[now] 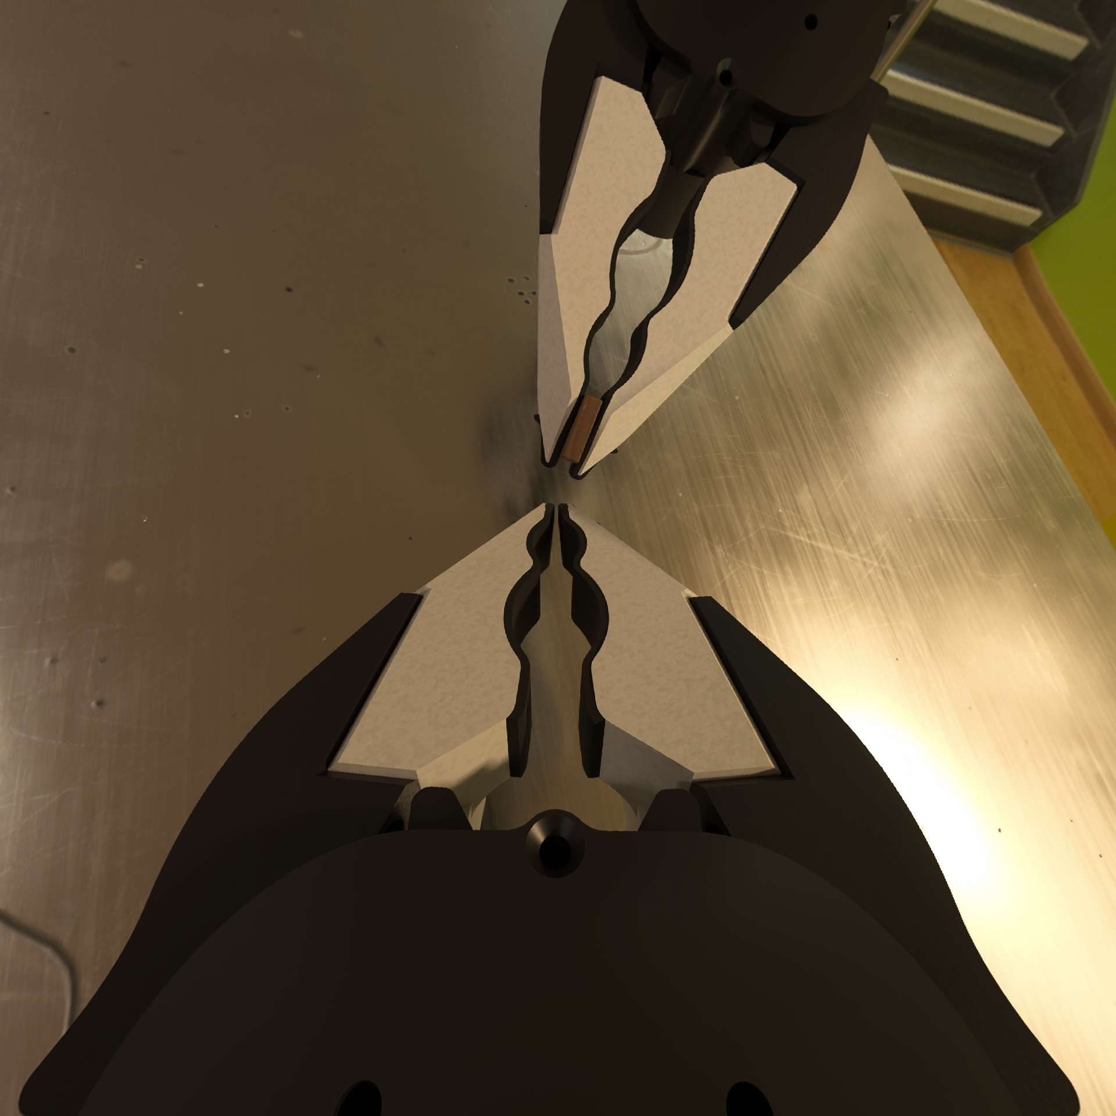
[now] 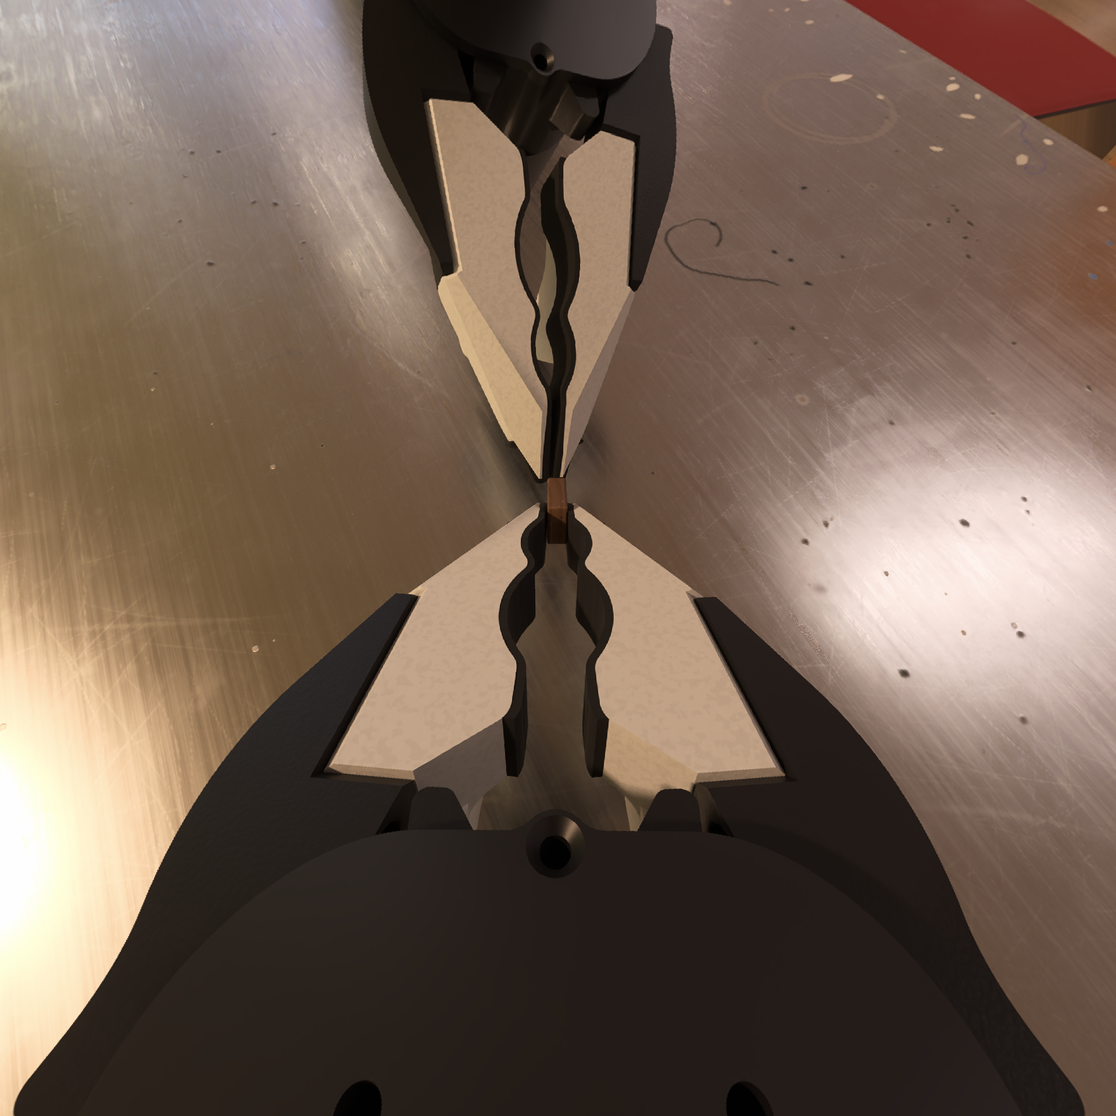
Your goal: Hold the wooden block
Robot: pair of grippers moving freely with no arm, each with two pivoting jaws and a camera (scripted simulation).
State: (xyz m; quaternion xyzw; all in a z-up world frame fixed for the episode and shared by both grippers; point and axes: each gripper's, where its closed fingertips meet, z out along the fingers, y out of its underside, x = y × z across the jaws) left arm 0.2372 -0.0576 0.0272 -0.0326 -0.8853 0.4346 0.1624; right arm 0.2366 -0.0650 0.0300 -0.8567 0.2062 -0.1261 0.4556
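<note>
**One block, two grippers, tip to tip**

One small brown wooden block is seen clamped between the fingertips of the right black-and-cream two-finger gripper, its jaws clenched on the block's sides. In the left wrist view the same block is seen from above, pinched between that gripper's tips and held over the table.

The left black-and-cream two-finger gripper is noted with its jaws drawn nearly together at the tips, a thin slit between them, nothing gripped. Its tips lie just beyond the block's far end; whether they touch it cannot be told.

Two grippers are counted, facing each other tip to tip.

Beneath both, one scratched, speckled brushed-metal table surface is recorded. At its edge, one wooden border strip and one grey ribbed object are seen; in the right wrist view, one red panel and one dark scribbled line.
</note>
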